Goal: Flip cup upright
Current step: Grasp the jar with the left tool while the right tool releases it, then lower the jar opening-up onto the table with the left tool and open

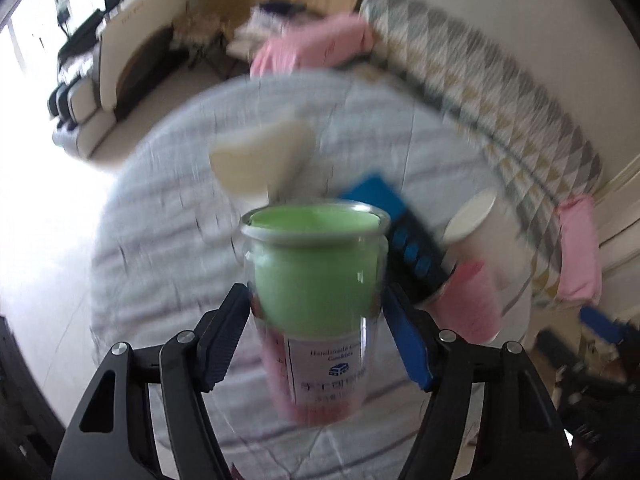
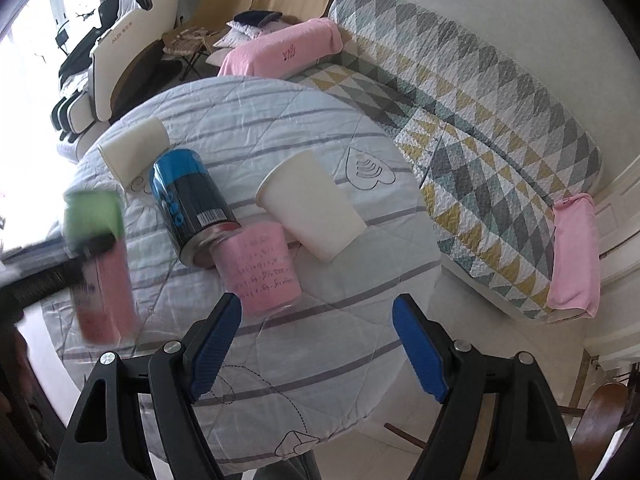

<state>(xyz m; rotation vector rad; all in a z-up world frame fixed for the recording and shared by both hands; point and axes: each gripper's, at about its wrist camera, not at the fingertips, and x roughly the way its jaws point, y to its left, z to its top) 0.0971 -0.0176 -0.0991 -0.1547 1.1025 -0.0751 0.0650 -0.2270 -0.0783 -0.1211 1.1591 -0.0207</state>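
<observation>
My left gripper [image 1: 316,308] is shut on a clear plastic cup [image 1: 316,280] with green and pink inserts and a white label, held above the table; the image is motion-blurred. The same cup [image 2: 100,256] and the left gripper [image 2: 84,252] show blurred at the left of the right wrist view. My right gripper [image 2: 316,320] is open and empty above the table's near part. Just beyond it a pink cup [image 2: 260,272] lies on its side, touching a blue and black can [image 2: 192,204]. A white paper cup [image 2: 312,212] lies on its side to the right.
A round table [image 2: 280,380] with a striped quilted cover holds everything. A cream cup [image 2: 134,152] lies at its far left. A quilted sofa [image 2: 500,140] with pink towels runs behind and to the right. A massage chair [image 2: 116,40] stands at far left.
</observation>
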